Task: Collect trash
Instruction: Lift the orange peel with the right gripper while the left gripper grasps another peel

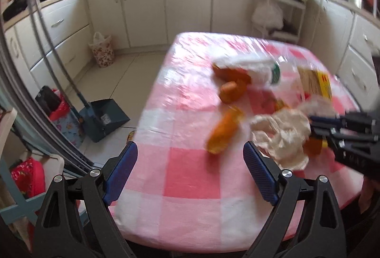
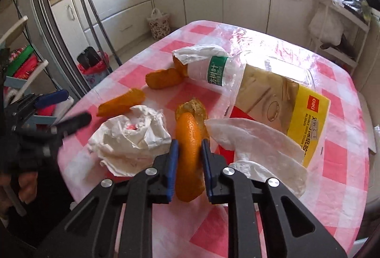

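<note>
**Q:** What are your two claws doing?

**A:** My right gripper (image 2: 189, 158) has its blue pads pressed against both sides of a curved strip of orange peel (image 2: 188, 158), pinching it just above the pink-and-white checked tablecloth (image 2: 332, 158). My left gripper (image 1: 190, 158) is spread wide with nothing between its fingers, hanging over the near edge of the same table.

**Q:** Where is the rest of the trash?

**A:** Just left of the pinched peel lies a crumpled white paper tissue (image 2: 133, 139). To its right are flat white tissue sheets (image 2: 256, 141), overlapping a yellow and tan cardboard packet (image 2: 285, 103). Farther back sit two more orange peel pieces (image 2: 163, 78), one near the table's left edge (image 2: 121, 102), and a clear plastic bottle with a green label (image 2: 213, 70), lying on its side partly under a white wrapper.

**Q:** Anything off the table?

**A:** A dark blue dustpan (image 1: 104, 117) stands on the tiled floor, well apart from the table. The left view is blurred.
</note>
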`<state>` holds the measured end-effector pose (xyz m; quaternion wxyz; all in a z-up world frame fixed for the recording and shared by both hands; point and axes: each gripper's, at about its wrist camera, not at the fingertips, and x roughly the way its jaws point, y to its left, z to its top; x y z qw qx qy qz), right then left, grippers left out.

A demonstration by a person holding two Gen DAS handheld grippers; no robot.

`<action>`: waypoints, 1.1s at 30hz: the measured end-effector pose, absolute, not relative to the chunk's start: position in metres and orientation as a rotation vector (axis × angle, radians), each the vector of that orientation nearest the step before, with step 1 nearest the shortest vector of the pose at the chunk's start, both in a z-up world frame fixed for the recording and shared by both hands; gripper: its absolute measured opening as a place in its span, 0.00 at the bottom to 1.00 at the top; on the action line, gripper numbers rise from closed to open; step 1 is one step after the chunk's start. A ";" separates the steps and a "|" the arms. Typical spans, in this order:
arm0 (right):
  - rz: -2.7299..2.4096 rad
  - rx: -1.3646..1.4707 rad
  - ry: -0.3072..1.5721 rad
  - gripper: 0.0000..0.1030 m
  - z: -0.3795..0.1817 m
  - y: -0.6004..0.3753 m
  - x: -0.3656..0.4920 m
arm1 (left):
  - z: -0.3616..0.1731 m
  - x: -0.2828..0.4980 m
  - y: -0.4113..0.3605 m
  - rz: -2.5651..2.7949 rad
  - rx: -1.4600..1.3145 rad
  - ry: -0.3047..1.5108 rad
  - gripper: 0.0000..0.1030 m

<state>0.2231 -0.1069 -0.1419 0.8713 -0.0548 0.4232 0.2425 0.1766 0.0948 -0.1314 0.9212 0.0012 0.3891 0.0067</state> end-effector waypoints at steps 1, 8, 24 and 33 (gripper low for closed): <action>0.510 -0.114 0.885 0.22 -0.142 -0.106 0.224 | -0.130 0.179 0.098 0.024 -0.001 0.800 0.85; 0.535 -0.150 0.908 0.35 -0.151 -0.094 0.227 | -0.134 0.207 0.077 -0.011 0.135 0.801 0.85; 0.549 -0.167 0.926 0.25 -0.156 -0.094 0.230 | -0.156 0.239 0.076 -0.079 0.083 0.880 0.61; 0.556 -0.190 0.903 0.19 -0.152 -0.093 0.221 | -0.160 0.235 0.071 -0.103 0.089 0.894 0.52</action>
